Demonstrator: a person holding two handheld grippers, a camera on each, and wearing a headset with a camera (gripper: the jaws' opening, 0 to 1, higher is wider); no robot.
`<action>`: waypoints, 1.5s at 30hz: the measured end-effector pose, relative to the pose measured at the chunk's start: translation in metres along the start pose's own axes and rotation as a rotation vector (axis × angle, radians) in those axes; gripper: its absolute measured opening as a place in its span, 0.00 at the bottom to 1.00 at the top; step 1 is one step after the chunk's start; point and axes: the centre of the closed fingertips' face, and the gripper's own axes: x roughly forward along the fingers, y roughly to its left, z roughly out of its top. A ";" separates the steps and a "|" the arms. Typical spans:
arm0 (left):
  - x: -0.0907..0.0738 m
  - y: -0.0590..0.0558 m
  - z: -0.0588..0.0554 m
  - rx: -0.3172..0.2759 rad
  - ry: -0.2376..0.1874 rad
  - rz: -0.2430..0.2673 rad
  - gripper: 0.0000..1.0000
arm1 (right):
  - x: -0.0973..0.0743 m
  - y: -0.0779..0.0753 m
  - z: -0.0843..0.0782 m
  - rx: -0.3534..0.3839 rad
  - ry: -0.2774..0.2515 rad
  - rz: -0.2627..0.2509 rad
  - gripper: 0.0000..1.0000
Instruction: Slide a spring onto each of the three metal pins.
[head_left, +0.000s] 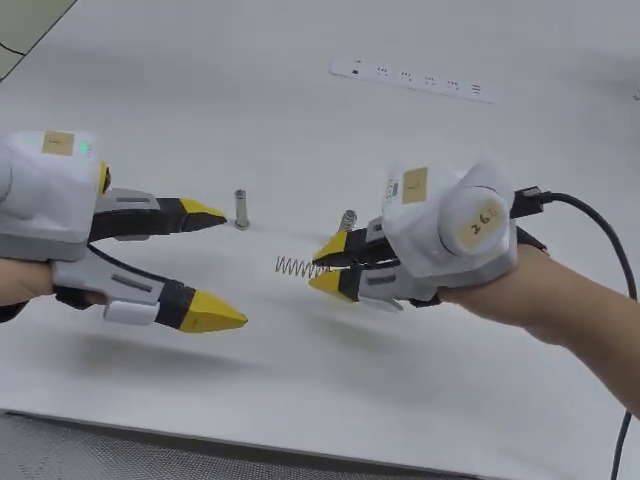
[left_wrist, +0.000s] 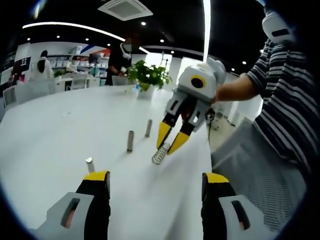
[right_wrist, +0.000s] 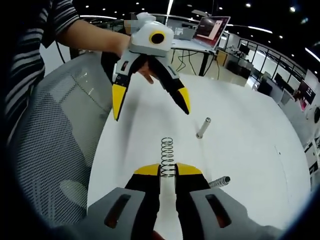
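Nearest me, the left claw (head_left: 236, 268) hung wide open and empty, short of the bare pin (head_left: 241, 209) and left of it, clear of the work, I judged; the right claw (head_left: 318, 267), right of that pin, was pinched on one end of a spring (head_left: 296, 267), whose free coils jutted past its tips, level and lengthways, ready for threading but apart from the pin; right of the pin stood a second pin (head_left: 347, 221), already wearing coils; far beyond lay a strip (head_left: 413, 79).
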 end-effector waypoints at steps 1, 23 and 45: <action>0.003 -0.001 0.001 0.005 0.000 -0.007 0.68 | -0.001 0.000 -0.002 -0.004 0.004 -0.002 0.08; 0.057 -0.020 0.021 0.068 -0.014 -0.116 0.24 | -0.017 0.006 0.000 -0.013 -0.011 -0.025 0.08; 0.060 -0.023 0.024 0.055 -0.037 -0.140 0.09 | -0.025 0.004 0.004 -0.004 -0.039 -0.024 0.08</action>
